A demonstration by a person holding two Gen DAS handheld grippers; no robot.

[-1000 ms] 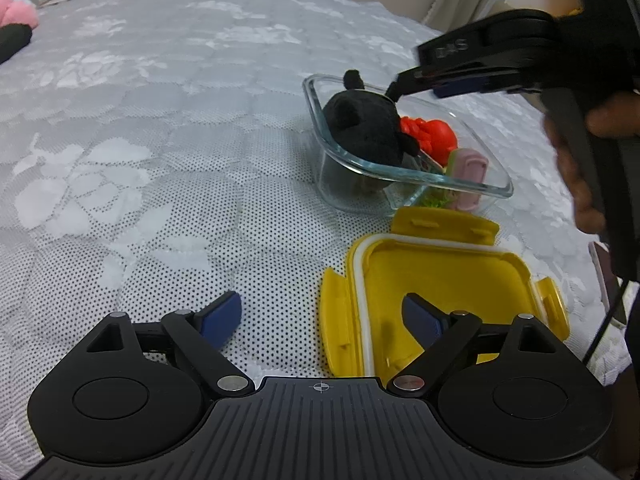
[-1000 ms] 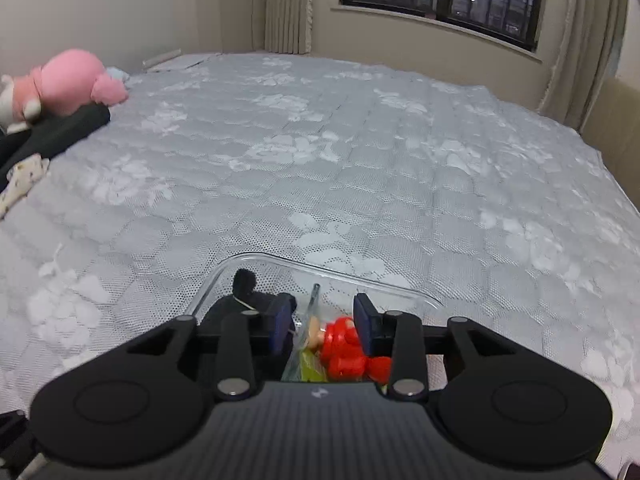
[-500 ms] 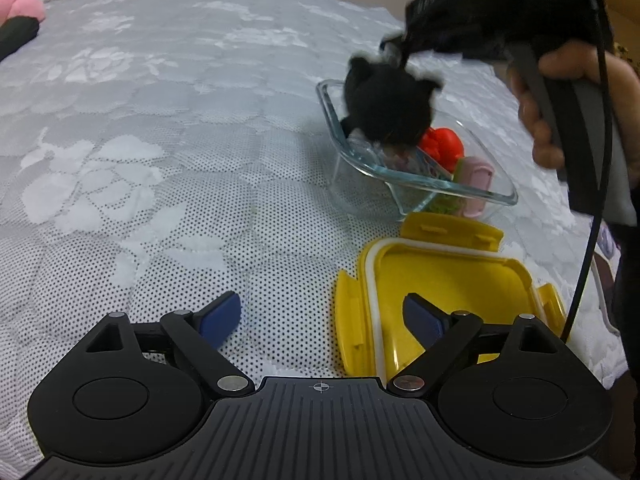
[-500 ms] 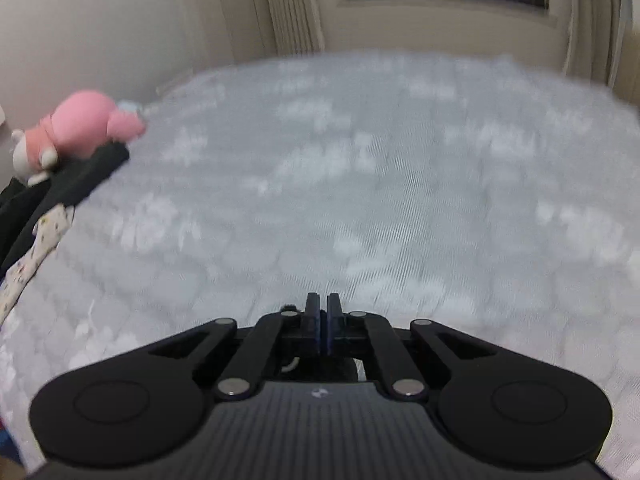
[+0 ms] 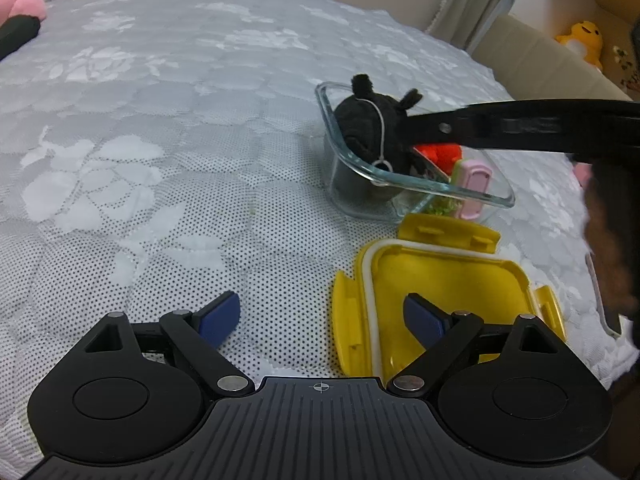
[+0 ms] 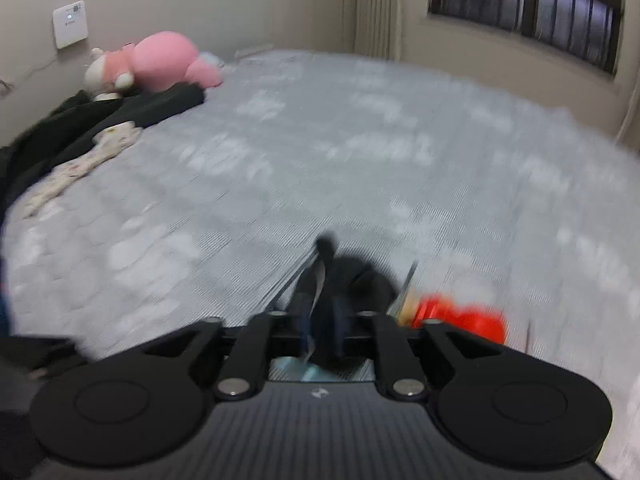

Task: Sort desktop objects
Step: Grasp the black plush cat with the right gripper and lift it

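Observation:
A clear glass container (image 5: 404, 178) stands on the bed and holds a black plush toy (image 5: 370, 130), a red toy (image 5: 440, 154) and a pink item (image 5: 474, 184). Its yellow lid (image 5: 444, 288) lies upside down in front of it. My right gripper (image 5: 404, 126) reaches in from the right and is shut on the black plush toy (image 6: 352, 276), which rests in the container; the red toy (image 6: 460, 316) shows to its right. My left gripper (image 5: 320, 316) is open and empty, low over the bed, its right finger over the lid.
A pink plush toy (image 6: 156, 62) and dark clothes (image 6: 92, 116) lie at the bed's far left. A yellow plush (image 5: 580, 38) sits on a shelf at the far right. The grey quilted bed (image 5: 160, 140) stretches left of the container.
My right gripper closed on the black plush toy, lifted it above the container, then lowered it back into the container. The left gripper stayed still and open.

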